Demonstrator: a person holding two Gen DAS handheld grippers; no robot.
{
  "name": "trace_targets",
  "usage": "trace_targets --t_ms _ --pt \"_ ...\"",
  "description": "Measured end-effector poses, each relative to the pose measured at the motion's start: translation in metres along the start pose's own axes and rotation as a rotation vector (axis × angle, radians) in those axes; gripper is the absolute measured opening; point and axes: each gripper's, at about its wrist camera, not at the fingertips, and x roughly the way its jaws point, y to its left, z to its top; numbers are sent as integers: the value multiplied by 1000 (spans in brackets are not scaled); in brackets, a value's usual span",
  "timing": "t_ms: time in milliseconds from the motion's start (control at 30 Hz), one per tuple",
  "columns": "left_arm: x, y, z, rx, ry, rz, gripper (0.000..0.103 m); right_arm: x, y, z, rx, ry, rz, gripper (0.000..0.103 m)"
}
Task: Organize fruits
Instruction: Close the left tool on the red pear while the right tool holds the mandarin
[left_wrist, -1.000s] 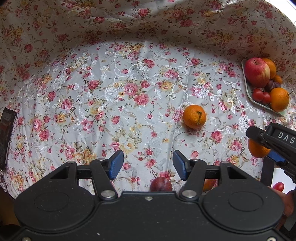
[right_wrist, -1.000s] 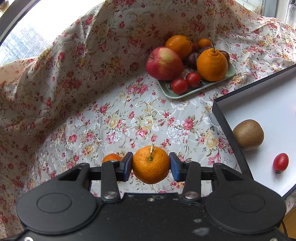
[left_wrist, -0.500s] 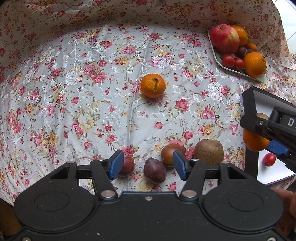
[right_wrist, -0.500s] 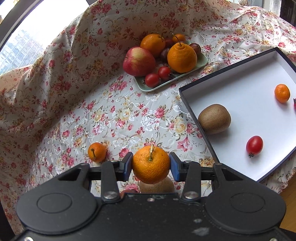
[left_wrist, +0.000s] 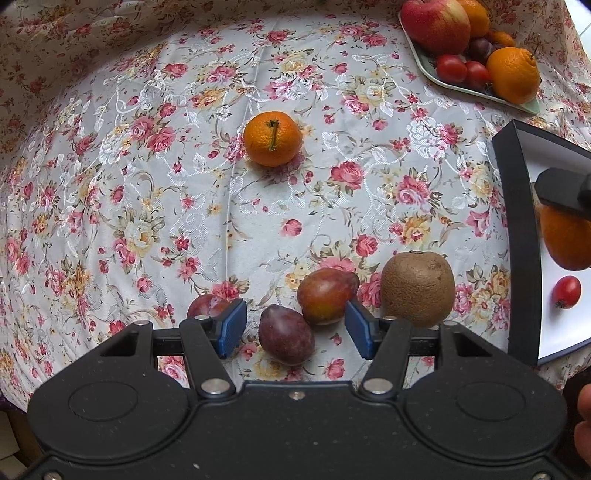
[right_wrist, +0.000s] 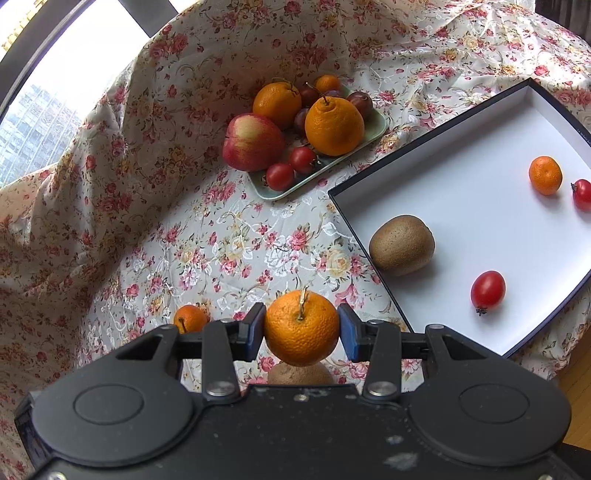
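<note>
Left tool (left_wrist: 291, 328) has descended around plum (left_wrist: 286, 336) (untouched).

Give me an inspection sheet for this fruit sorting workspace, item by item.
Surface: floral tablecloth, wrinkled, draped up behind.
Job's things: black tray with white floor holds a kiwi, two cherry tomatoes and a small mandarin. Loose on the cloth: mandarin, three plums, second kiwi. Green plate piled with apple, oranges, plums, tomatoes.
Clutter: nothing seen.
Grippers: left claw open around a plum, not touching; right claw shut on an orange, above the cloth.
Cables: nothing seen.
Surroundings: window behind, buildings outside.
</note>
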Motion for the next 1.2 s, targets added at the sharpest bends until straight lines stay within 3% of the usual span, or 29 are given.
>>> trace_targets --t_ms 467,1200 --pt "5 -4 5 -34 -2 -10 63 -2 -8 3 20 12 -5 44" --pt "28 3 23 -54 85 -39 59 18 10 21 18 32 -17 44"
